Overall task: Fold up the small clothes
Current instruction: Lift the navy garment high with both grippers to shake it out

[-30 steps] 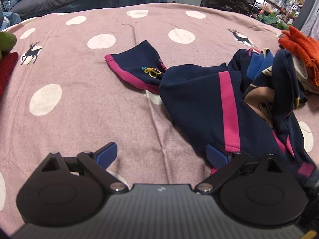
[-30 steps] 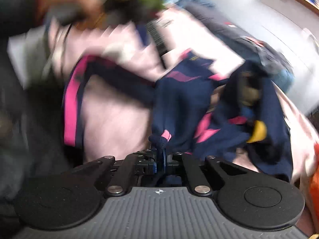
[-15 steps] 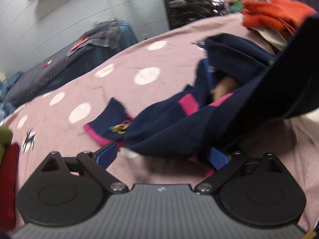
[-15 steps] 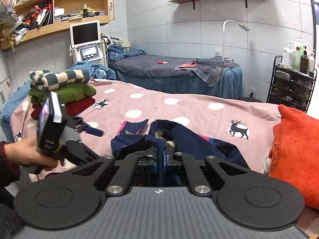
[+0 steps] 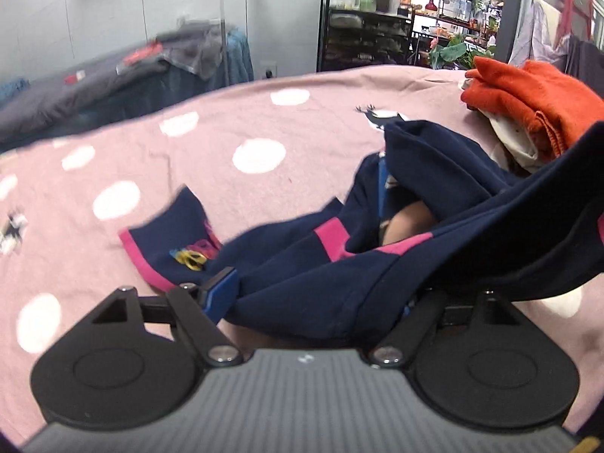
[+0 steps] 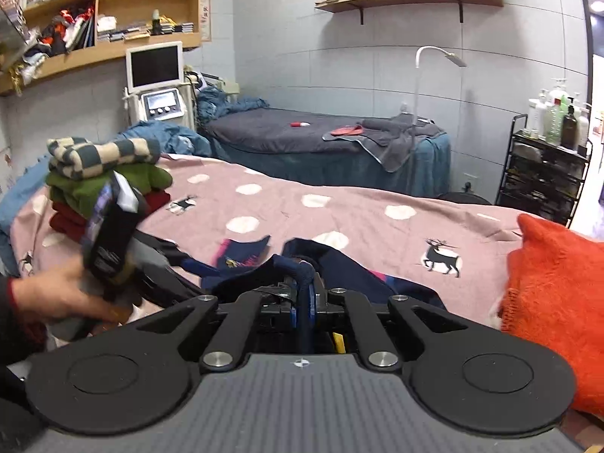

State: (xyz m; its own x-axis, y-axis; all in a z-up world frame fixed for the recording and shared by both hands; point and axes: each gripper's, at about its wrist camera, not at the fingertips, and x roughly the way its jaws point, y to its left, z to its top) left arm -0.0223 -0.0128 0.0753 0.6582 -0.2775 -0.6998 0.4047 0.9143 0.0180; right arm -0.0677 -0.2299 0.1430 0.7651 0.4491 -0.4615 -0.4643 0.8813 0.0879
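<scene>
I am holding the right tongs (image 6: 302, 294) clamped on a bunched edge of the navy garment (image 5: 313, 287). The left tongs (image 5: 321, 294) are closing, with a fold of the garment lying between their blue pads (image 5: 221, 290). The garment is draping across the pink dotted bed cover (image 5: 151, 173). No lettering is legible anywhere. An orange knit (image 6: 558, 302) is sitting at the right; folded clothes (image 6: 102, 177) are stacked at the left.

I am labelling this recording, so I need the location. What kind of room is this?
Probably a beauty or massage treatment room. A second treatment bed stands behind, a screened machine is by the wall, and a cart holds pump bottles.
</scene>
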